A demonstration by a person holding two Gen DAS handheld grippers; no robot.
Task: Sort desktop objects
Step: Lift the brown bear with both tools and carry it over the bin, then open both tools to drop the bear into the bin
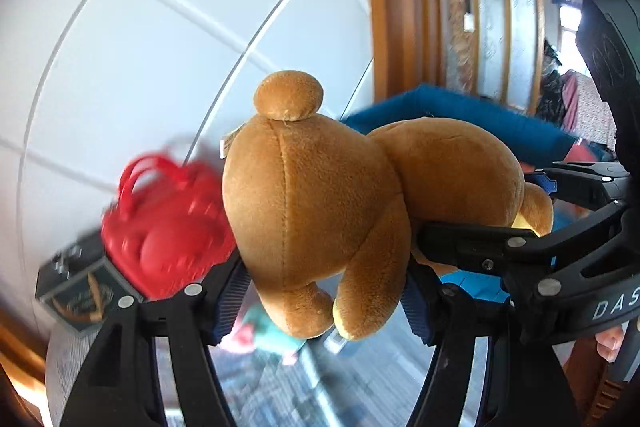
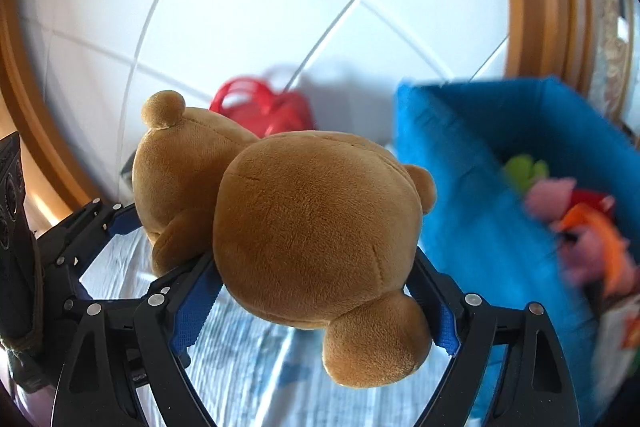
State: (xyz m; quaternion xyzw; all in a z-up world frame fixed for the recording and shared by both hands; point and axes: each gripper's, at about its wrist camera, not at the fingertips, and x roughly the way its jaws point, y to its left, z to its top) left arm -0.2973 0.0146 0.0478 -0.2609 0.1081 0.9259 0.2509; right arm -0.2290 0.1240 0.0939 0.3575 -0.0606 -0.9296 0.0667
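Note:
A brown plush bear (image 1: 320, 195) is held in the air by both grippers. My left gripper (image 1: 324, 287) is shut on the bear's body, blue pads pressing its sides. My right gripper (image 2: 316, 287) is shut on the bear's (image 2: 316, 239) round head. The right gripper also shows in the left wrist view (image 1: 532, 211) at the right, and the left gripper shows in the right wrist view (image 2: 116, 227) at the left. A blue fabric bin (image 2: 472, 163) with several soft toys (image 2: 580, 227) inside stands to the right, close to the bear.
A red basket (image 1: 168, 227) sits behind the bear near the white tiled wall (image 1: 160, 47). A dark box (image 1: 80, 287) lies at the left. A wooden frame (image 1: 400, 7) rises at the right. A light patterned cloth (image 2: 248, 367) covers the surface below.

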